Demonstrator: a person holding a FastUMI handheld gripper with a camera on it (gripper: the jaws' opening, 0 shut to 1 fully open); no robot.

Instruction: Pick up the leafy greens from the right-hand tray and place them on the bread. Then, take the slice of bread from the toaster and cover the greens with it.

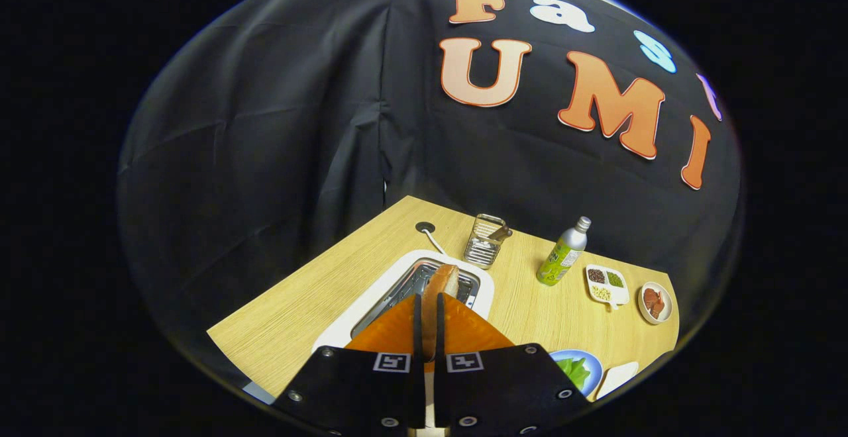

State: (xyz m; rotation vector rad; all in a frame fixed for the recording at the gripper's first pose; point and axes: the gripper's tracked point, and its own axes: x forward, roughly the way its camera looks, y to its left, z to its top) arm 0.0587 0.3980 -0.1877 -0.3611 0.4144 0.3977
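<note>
- One wooden counter [298, 318] carries everything, set against the booth's black cloth wall.
- Tilted down over it from above, the tongs [428, 304] point toward 12 o'clock, angled over the toaster.
- White, with a metal slot on top, the toaster [371, 311] lies just ahead of and partly under the fingers; its cord runs toward a round hole in the counter at 12 o'clock.
- Both fingers are drawn nearly together, with a narrow gap between them, pinching the slice of bread [442, 281], which stands upright over the toaster's slot and pokes out past the fingertips.
- At 4 o'clock from the fingers sits a blue plate [591, 359] holding the leafy greens [575, 372]; whether bread lies under them I cannot tell.
- Just beside that plate, farther toward 4 o'clock, a white tray [617, 379] peeks out.
- A green bottle [563, 253] with a silver cap stands at 2 o'clock.
- A metal wire holder [485, 241] stands at 1 o'clock, beyond the toaster.
- A white divided dish [606, 285] of seeds and a small round dish [655, 302] with something red sit at 3 o'clock.
</note>
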